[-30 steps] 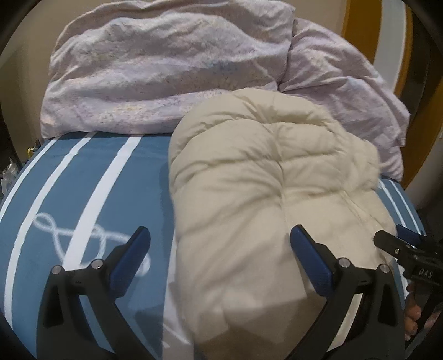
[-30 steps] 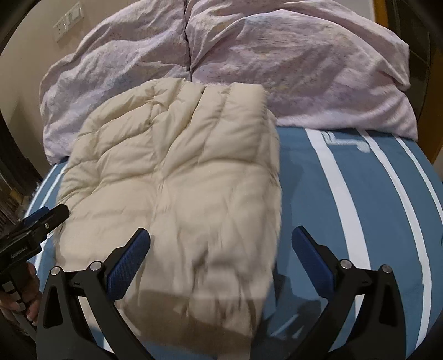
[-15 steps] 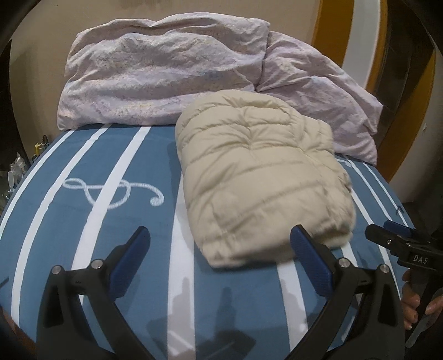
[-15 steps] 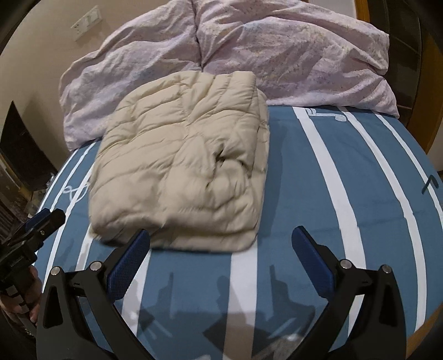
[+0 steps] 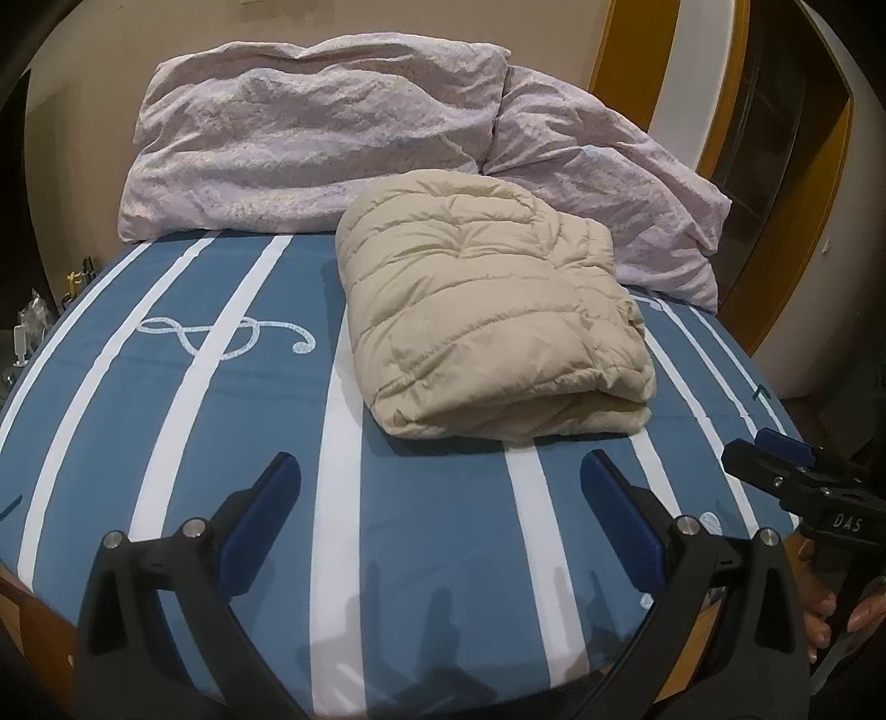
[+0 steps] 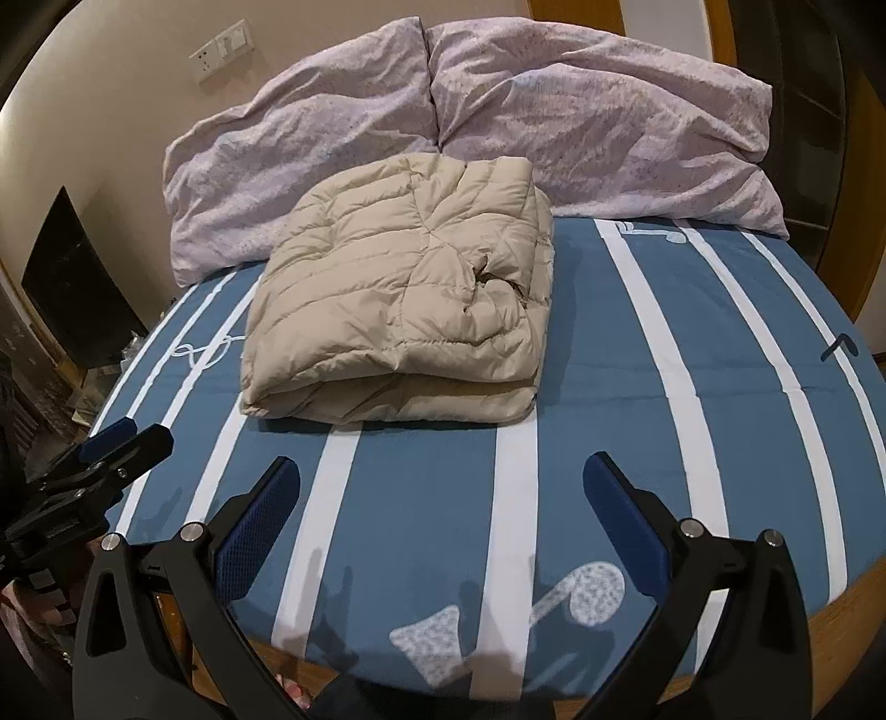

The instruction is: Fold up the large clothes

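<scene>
Risk of springing open: puffy quilted jacket [image 5: 487, 310], folded into a thick bundle on the bed [image 5: 232, 421], just in front of the pillows [image 5: 310, 144], touching them at the far edge. Nothing holding it down. Left tool [image 5: 440, 498] spread wide and empty, hovering near the bed's near edge, well clear of the bundle. Right tool [image 6: 443, 498] likewise spread wide, gripping nothing.

Could go wrong:
- Trapped air in the padding likely to push the top layer up, loosening the fold.
- Puckered opening on the right side of the top layer, seen in the right wrist view; a possible start for unrolling.
- Slippery-looking shell; layers may slide apart if nudged.
- Soft mattress; any press beside the bundle may tip it.

Count:
- One jacket.
- Two pillows, side by side.
- One bed, blue with white stripes and music notes.
- Two tools.
- One wall socket plate [image 6: 221, 47].
</scene>
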Motion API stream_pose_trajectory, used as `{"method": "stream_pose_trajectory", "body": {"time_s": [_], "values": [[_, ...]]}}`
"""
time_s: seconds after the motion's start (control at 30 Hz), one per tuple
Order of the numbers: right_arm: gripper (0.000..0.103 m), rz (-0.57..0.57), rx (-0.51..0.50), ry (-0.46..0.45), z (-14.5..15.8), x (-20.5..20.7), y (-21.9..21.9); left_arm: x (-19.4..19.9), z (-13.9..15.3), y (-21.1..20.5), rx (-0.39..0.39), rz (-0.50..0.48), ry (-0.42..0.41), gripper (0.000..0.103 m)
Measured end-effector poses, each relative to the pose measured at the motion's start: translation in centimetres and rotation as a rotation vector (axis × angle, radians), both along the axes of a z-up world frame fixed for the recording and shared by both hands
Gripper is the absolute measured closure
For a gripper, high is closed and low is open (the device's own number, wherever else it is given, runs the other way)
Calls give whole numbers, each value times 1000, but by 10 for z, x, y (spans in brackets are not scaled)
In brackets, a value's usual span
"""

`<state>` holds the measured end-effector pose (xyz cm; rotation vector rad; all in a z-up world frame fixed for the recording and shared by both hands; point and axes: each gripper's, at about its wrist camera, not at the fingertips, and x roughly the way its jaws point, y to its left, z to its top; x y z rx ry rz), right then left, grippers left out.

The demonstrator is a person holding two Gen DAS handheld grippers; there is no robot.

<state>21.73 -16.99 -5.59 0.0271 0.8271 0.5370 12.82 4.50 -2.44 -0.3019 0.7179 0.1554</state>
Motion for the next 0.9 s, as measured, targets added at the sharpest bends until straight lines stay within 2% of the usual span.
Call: {"method": "stream_pose_trajectory", "body": {"time_s": [0.6,0.9], "values": [[1,27,25,-41,16,-42,-4,-34,12,-21,-6,-4,-26,2],[1,34,51,-13,15,-45,-8,-36,11,-28,-15,-16,-19,2]]}}
